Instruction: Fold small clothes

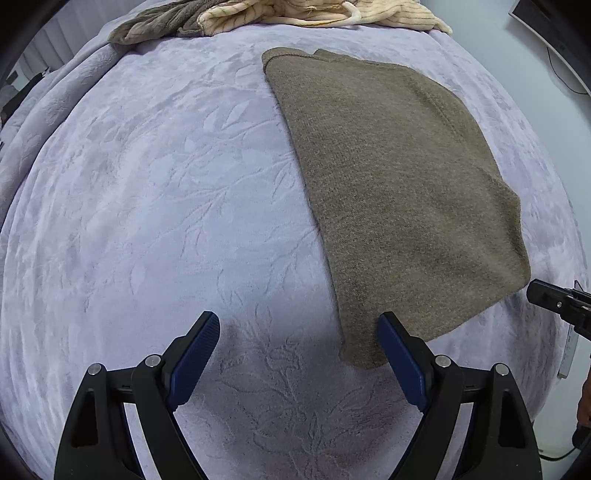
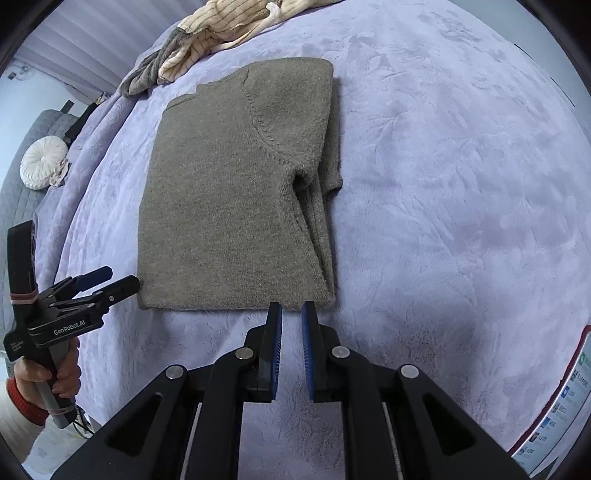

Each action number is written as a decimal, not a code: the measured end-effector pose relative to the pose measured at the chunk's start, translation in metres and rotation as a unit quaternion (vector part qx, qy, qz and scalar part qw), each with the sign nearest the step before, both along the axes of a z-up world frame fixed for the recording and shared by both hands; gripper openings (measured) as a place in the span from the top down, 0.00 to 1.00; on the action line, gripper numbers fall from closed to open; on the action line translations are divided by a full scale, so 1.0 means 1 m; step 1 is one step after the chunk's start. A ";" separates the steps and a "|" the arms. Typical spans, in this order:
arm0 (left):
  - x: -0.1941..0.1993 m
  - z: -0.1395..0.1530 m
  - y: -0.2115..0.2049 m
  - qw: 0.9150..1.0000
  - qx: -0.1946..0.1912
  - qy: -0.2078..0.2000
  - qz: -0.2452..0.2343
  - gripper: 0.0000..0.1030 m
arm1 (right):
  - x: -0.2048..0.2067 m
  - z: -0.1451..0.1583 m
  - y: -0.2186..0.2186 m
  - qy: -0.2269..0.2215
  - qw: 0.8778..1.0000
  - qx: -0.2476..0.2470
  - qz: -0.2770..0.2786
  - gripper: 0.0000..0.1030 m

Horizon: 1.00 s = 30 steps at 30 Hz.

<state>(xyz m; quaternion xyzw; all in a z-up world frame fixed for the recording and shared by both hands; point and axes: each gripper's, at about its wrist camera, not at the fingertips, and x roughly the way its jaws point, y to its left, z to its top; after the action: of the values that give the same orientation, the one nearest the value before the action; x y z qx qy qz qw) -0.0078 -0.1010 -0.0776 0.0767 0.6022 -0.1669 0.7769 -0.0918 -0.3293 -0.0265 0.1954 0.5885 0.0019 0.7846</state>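
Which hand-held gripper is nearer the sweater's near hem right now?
Close call, likely right. The right hand-held gripper sits at the brown sweater's hem near its right corner; the left hand-held gripper is wide open beside the left corner.

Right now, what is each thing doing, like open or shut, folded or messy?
Brown sweater: partly folded, sleeves tucked in, lying flat on the bed.
Left gripper: open wide, holding nothing.
Right gripper: nearly closed, small gap, empty, at the sweater's hem.
Striped clothes: crumpled in a pile.
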 end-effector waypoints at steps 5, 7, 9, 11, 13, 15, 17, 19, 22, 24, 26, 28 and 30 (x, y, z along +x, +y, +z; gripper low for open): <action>0.002 -0.002 -0.009 1.000 0.003 0.002 0.006 0.15 | 0.005 -0.002 0.003 0.000 1.000 0.008 0.002 0.88; 0.002 -0.002 -0.010 1.000 0.004 0.003 0.008 0.15 | 0.006 -0.002 0.002 0.001 1.000 0.008 0.000 0.88; 0.004 -0.004 -0.013 1.000 0.005 0.004 0.008 0.15 | 0.006 -0.003 -0.001 0.002 1.000 0.010 -0.004 0.88; 0.005 -0.005 -0.016 1.000 0.006 0.005 0.009 0.15 | 0.007 -0.004 -0.003 0.004 1.000 0.009 -0.007 0.88; 0.007 -0.006 -0.019 1.000 0.006 0.004 0.009 0.15 | 0.008 -0.004 -0.004 0.005 1.000 0.007 -0.006 0.88; 0.009 -0.006 -0.020 1.000 0.006 0.005 0.009 0.15 | 0.008 -0.004 -0.004 0.004 1.000 0.005 -0.003 0.88; 0.010 -0.007 -0.022 1.000 0.005 0.006 0.009 0.15 | 0.009 -0.004 -0.005 0.004 1.000 0.002 -0.001 0.88; 0.011 -0.006 -0.020 1.000 0.004 0.006 0.009 0.15 | 0.012 -0.002 -0.007 0.002 1.000 0.000 0.000 0.88; 0.014 -0.006 -0.022 1.000 0.004 0.006 0.010 0.15 | 0.017 0.000 -0.012 -0.003 1.000 -0.002 0.000 0.84; 0.017 -0.006 -0.024 1.000 0.003 0.008 0.011 0.15 | 0.021 0.002 -0.015 -0.004 1.000 -0.009 -0.002 0.63; 0.023 -0.009 -0.033 1.000 0.004 0.010 0.012 0.15 | 0.025 0.004 -0.020 -0.009 1.000 -0.009 -0.004 0.52; 0.026 -0.010 -0.036 1.000 0.004 0.014 0.014 0.15 | 0.029 0.005 -0.024 -0.011 1.000 -0.010 -0.003 0.52; 0.029 -0.012 -0.038 1.000 0.005 0.022 0.019 0.15 | 0.032 0.005 -0.026 -0.013 1.000 -0.009 -0.003 0.52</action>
<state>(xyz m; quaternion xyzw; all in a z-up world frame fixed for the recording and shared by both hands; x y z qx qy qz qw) 0.0215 -0.1386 -0.0894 0.0654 0.6211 -0.1508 0.7663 -0.0594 -0.3556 -0.0211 0.1897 0.5779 -0.0033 0.7937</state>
